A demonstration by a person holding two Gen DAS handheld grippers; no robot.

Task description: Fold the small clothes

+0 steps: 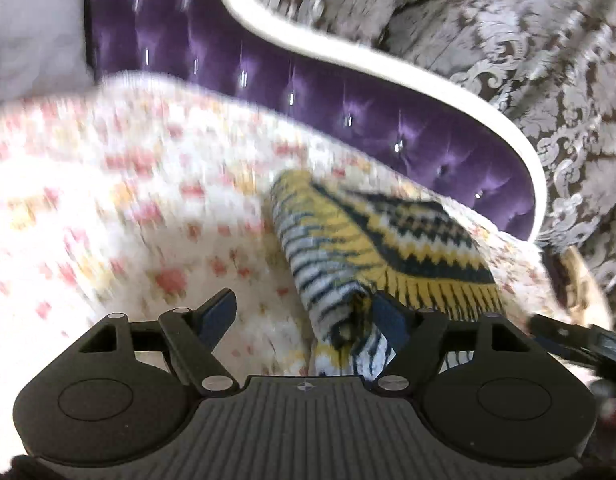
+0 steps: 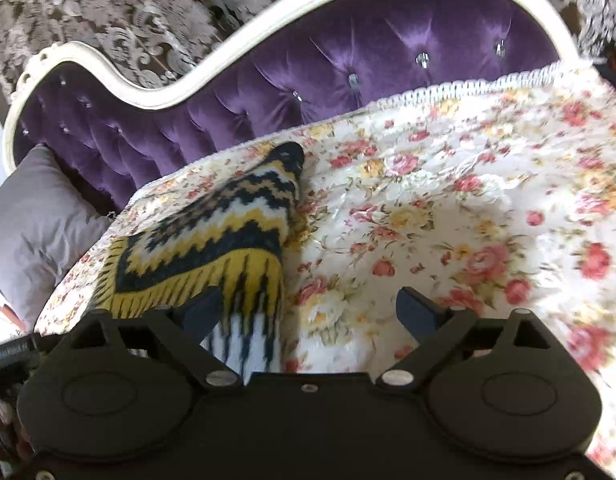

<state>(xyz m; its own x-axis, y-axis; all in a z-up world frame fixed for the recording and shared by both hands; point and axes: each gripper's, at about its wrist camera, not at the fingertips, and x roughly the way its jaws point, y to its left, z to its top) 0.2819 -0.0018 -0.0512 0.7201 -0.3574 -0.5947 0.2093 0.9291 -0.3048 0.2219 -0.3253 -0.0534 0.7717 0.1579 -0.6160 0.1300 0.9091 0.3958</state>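
A small knitted garment (image 2: 211, 240), zigzagged in yellow, navy and white, lies doubled over on the floral bedspread (image 2: 448, 208), in front of the tufted purple headboard (image 2: 348, 64).

In the left wrist view it fills the lower right of the frame. The left gripper (image 1: 303, 312) has its jaws spread, gripping nothing. The right-hand finger (image 1: 392, 316) sits against the garment's near folded edge, while the other finger hangs over bare bedspread.

In the right wrist view the garment sits at lower left, its long axis running from the bottom of the frame up toward the headboard. The right gripper (image 2: 308, 310) is spread wide too, holding nothing. Its left-hand finger (image 2: 201, 312) overlaps the fringed yellow band, and the other is over bare bedspread.

So the garment lies between the two grippers, each flanking one long side. Both are about equally near. I'd judge another fold would go across that long axis.
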